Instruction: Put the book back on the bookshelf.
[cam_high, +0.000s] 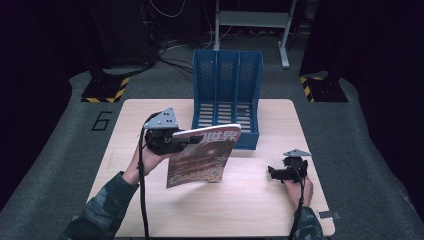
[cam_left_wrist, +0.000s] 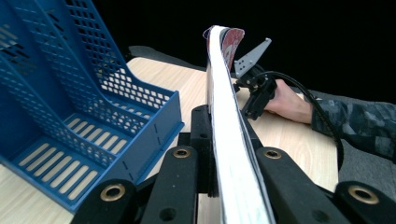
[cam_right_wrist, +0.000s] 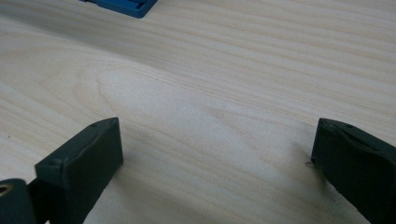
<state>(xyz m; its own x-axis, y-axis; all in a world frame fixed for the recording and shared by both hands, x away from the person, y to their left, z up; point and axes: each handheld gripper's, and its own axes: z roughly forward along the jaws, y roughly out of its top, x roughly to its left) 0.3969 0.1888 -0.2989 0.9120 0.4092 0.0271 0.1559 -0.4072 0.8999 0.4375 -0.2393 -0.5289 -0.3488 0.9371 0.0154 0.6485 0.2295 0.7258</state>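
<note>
The left gripper (cam_high: 186, 137) is clamped on a magazine (cam_high: 202, 157), holding it tilted above the table (cam_high: 250, 200) — just before the blue file rack (cam_high: 227, 95). The right gripper (cam_high: 274, 172) rests on the table, well apart — jaws wide, nothing between them.

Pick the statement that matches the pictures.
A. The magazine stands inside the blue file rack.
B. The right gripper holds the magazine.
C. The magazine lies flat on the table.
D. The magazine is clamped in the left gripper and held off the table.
D: the left gripper is shut on the magazine, which hangs above the table in front of the blue file rack; the right gripper is open over bare wood.
</note>
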